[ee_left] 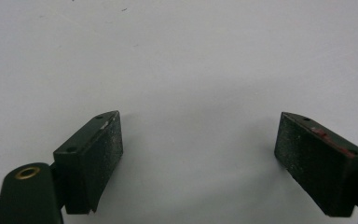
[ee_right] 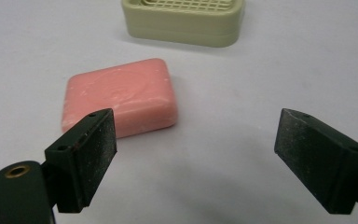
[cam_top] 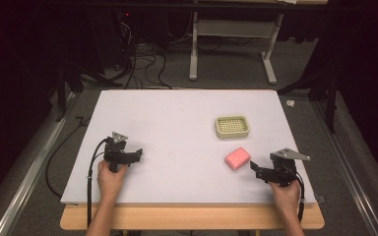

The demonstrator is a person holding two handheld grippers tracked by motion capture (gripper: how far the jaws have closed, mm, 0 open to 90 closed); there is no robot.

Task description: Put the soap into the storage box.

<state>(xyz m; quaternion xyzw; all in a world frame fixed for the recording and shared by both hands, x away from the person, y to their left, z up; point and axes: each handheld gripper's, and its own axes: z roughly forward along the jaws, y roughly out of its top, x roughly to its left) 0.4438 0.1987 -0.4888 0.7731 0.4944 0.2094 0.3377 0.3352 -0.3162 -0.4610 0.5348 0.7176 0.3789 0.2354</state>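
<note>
The pink soap bar (cam_top: 237, 158) is lying flat on the white table (cam_top: 177, 147), just in front of the pale green slotted soap dish (cam_top: 232, 126) and apart from it, at the right half of the surface. The right gripper (cam_top: 254, 168) is sitting near the bar, on its near-right side, with its jaws spread wide and holding nothing; in the right gripper view the soap bar (ee_right: 120, 97) is lying ahead and toward the left jaw, off the centre line, with the soap dish (ee_right: 185, 18) beyond it. To take the bar cleanly, the person is likely needing to swing the gripper leftward so the bar is centred between the jaws, to come in low so the pads are meeting its long side faces squarely, and to close gently, since soap looks slick and could squirt out of a skewed pinch. The right hand (cam_top: 285, 192) is gripping its tool from behind, forearm coming in from the table's near edge, jaws pointing left and forward toward the bar. The left gripper (cam_top: 139, 153) is resting well apart at the left, jaws likewise wide over bare table, the left hand (cam_top: 110, 178) wrapping the handle.
</note>
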